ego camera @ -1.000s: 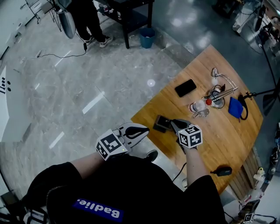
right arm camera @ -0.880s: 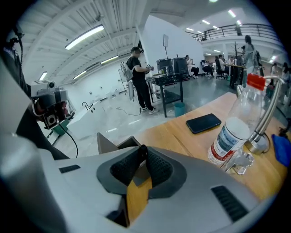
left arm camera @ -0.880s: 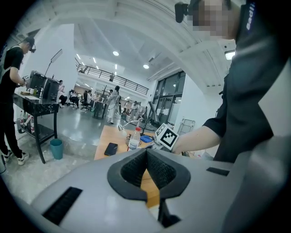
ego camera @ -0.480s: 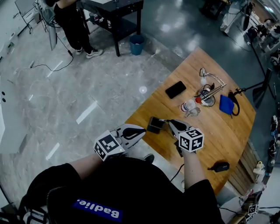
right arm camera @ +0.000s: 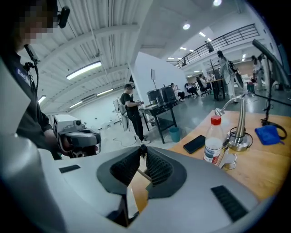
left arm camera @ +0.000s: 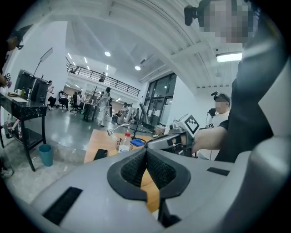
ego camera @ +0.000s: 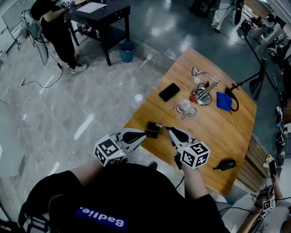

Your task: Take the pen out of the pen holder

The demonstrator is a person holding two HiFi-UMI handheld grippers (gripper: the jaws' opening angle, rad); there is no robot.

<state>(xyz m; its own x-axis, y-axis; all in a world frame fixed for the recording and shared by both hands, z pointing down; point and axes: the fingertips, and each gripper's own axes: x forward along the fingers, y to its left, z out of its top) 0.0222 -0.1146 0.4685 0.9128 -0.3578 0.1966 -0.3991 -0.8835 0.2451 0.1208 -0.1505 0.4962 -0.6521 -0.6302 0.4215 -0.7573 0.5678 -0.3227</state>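
- Right gripper [ego camera: 169, 130] pinches the pen [ego camera: 162, 127] by its end, just over the pen holder [ego camera: 152, 129]; left gripper [ego camera: 145, 134] is closed, empty.
- With so thin a grip, the pen may slip or tip the holder.

There's a curved wooden table [ego camera: 213, 136] on a glossy grey stone floor [ego camera: 91, 91] that spreads wide off the table's left edge. Past the table's far corner stands a black workbench [ego camera: 102, 13], with a blue bin [ego camera: 127, 51] just beside its leg and a person [ego camera: 52, 29] in black at it. High above the table a strip light [left arm camera: 229, 57] glows on the white ceiling, with tall windows [left arm camera: 157, 98] beyond.
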